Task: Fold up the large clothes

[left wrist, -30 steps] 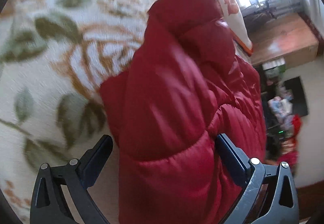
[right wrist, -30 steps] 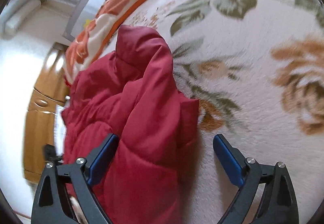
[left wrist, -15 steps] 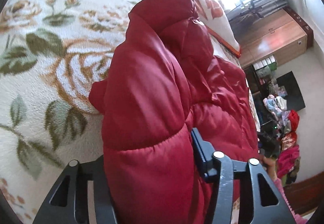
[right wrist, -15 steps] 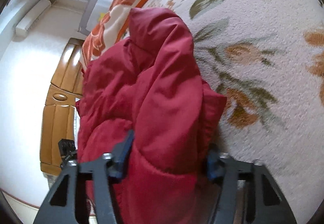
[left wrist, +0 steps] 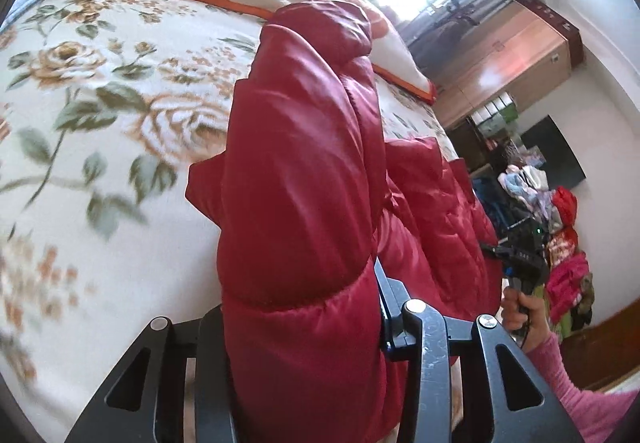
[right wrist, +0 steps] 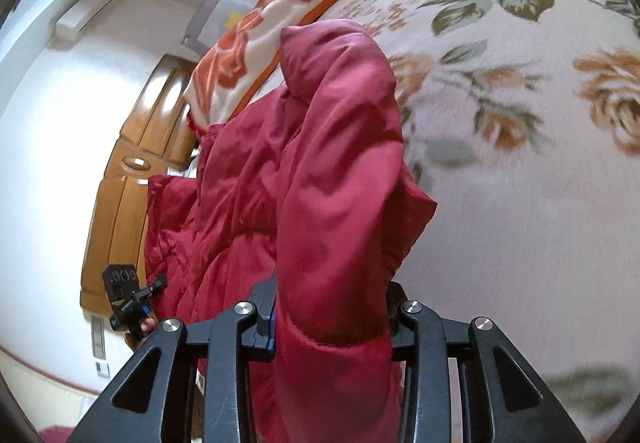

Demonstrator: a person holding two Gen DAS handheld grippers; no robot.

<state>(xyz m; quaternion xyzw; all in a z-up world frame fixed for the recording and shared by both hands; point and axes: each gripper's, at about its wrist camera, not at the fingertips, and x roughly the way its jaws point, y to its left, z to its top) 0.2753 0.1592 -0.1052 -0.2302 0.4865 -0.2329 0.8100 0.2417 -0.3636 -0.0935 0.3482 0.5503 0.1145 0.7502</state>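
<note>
Gripping the red puffer jacket (left wrist: 304, 171) at both ends, we hold it above the bed.

Nearest us, our left hand-held gripper (left wrist: 300, 327) and right hand-held gripper (right wrist: 332, 319) each clamp a padded fold; beyond, the jacket drapes toward the floral blanket (left wrist: 100, 115), with a wooden wardrobe (left wrist: 516, 55) far off.
</note>
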